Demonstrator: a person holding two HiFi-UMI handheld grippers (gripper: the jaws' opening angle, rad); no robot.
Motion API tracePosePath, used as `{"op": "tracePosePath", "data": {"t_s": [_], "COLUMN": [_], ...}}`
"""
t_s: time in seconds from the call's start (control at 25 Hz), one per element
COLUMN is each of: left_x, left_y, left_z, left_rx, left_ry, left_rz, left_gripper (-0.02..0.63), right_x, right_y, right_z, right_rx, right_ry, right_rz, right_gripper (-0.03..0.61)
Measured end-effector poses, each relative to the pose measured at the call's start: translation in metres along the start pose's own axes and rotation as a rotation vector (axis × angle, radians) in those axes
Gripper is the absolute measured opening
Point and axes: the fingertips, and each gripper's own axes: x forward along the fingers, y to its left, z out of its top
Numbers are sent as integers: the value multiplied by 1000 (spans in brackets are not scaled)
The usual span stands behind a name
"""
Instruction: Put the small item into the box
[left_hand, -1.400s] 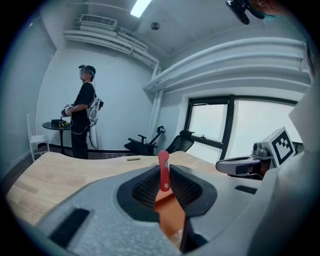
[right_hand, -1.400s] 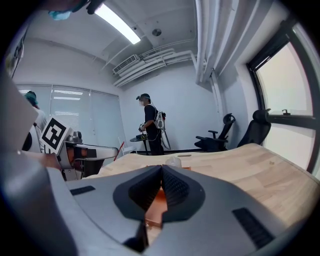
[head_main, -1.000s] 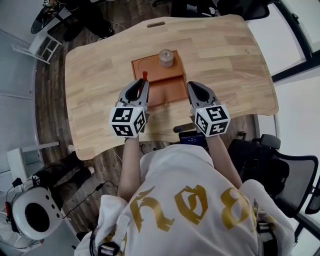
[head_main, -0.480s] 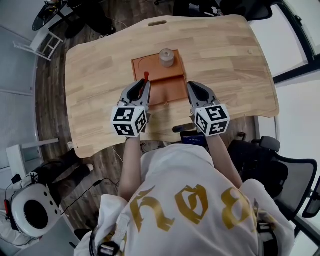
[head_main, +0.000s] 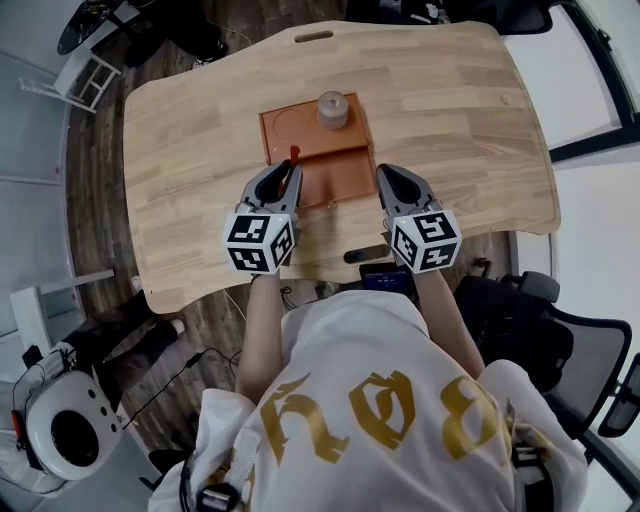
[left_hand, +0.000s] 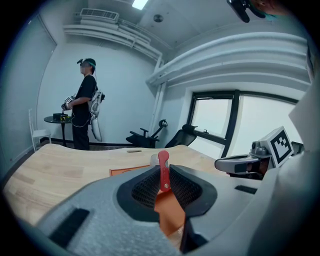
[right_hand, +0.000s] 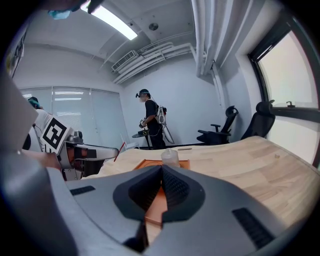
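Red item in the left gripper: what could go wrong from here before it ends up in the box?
1. The left gripper pinches the thin red item by its lower part, with its top sticking out above the jaws. It may pivot or slip.
2. It is held near the left edge of the box. Released here, it could land on the table.
3. The pale jar stands on the box's far part and could be knocked.

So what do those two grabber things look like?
Both the left gripper and right gripper are grey, with dark ribbed pads and a white cube of black square markers at the back. The person wears a white shirt with gold print.
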Motion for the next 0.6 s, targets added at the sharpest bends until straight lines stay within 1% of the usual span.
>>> {"op": "tracePosePath", "data": {"t_s": [0.2,0.6], "left_x": [8,25], "left_y": [3,11], "left_z": [-9,-28], "left_rx": [-10,-22], "left_ry": [22,75], "left_rz": [-7,-16], "left_gripper": [59,60], "right_x": [7,23], "right_y": [-2,-8], "right_z": [-14,-26], "right_rx": [6,15], "right_ry": [34,79], "right_rz": [9,12], "right_gripper": [12,12]}}
